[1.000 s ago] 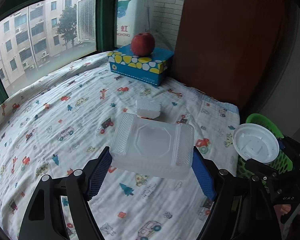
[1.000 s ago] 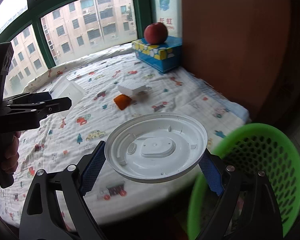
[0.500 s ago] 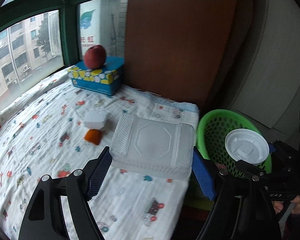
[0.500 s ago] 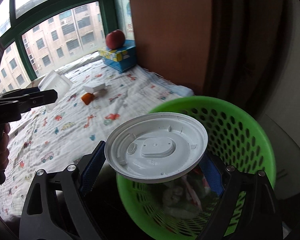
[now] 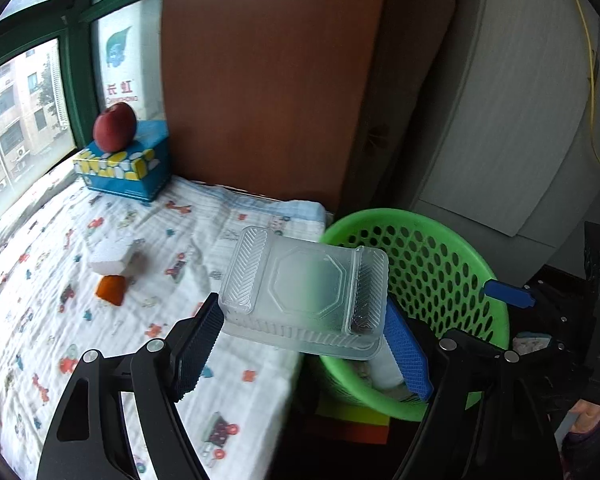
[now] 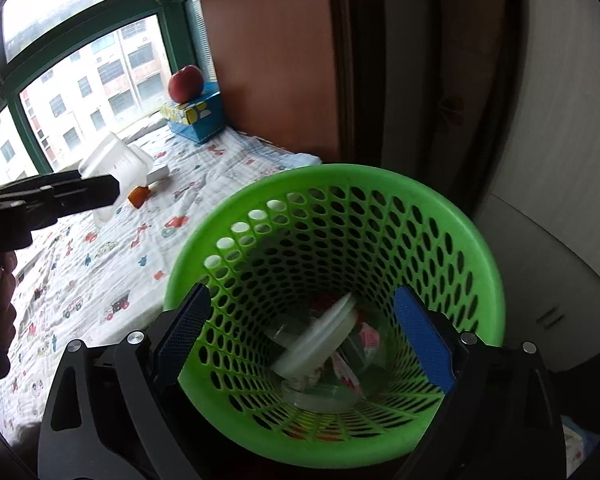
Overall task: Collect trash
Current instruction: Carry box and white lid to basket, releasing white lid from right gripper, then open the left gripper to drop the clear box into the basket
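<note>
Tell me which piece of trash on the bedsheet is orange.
The small orange scrap, lying right in front of the white foam piece on the sheet. The foam piece is white; the clear plastic box is off the sheet, in the left gripper.

The tray (image 5: 306,292) is frosted clear plastic with ribbed ends, the basket (image 6: 340,216) glossy perforated green plastic, the lid (image 6: 316,344) smooth white plastic, the sheet (image 5: 100,320) matt crinkled printed cloth, the panel (image 5: 268,80) smooth brown wood.

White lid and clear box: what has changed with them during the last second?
The right tool let the lid go; its jaws are opening and the lid lies in the green basket. The left tool carried the box to the basket's rim, still gripped. Apple unmoved.
</note>
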`<state>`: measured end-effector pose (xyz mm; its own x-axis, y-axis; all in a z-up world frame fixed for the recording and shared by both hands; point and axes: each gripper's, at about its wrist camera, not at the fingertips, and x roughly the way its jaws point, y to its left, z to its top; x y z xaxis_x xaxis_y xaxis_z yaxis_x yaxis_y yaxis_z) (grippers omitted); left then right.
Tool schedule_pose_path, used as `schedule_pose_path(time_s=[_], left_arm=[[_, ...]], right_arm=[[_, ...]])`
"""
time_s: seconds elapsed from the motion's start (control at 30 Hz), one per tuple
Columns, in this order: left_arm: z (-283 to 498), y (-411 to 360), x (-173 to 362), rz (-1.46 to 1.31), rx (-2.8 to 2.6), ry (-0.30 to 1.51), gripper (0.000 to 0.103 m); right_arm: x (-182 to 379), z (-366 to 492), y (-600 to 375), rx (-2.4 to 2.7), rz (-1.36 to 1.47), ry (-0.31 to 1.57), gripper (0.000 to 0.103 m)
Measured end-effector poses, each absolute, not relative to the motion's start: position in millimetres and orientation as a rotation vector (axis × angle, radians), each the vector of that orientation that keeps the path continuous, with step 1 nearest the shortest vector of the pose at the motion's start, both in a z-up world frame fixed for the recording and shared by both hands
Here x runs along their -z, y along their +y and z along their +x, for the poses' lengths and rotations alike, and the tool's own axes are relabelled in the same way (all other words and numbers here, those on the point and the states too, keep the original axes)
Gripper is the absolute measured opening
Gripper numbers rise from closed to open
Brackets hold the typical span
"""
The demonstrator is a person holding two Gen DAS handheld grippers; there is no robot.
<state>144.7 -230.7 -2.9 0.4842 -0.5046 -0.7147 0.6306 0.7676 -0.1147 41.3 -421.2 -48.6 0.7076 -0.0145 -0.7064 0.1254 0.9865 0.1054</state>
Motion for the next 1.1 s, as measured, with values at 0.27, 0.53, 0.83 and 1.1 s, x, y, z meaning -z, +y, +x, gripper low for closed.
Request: schedule_pose_path(time_s=[0.27,0.53,0.83,1.1], left_arm=[[137.4,-263.1,14.4,0.194,0.739,0.843,0.076],[131.1,-287.2,30.6,0.222,0.76,0.89,0.077],[123.0,-295.9,39.5,0.231,0.777,0.906,0.085],[129.6,-274.8,35.5,0.206,0.721,0.893,0.089]], right_arm=[[43.2,19.2,-441.5,0.126,0.16,0.758,0.092],[38.8,4.1,-459.7,0.163,0.192,0.724,0.092],[36.6,0.1,-462.8,0.17,0.21,0.712,0.092],[32.4,7.5,-450.4,0.138,0.202,0.706,0.092]])
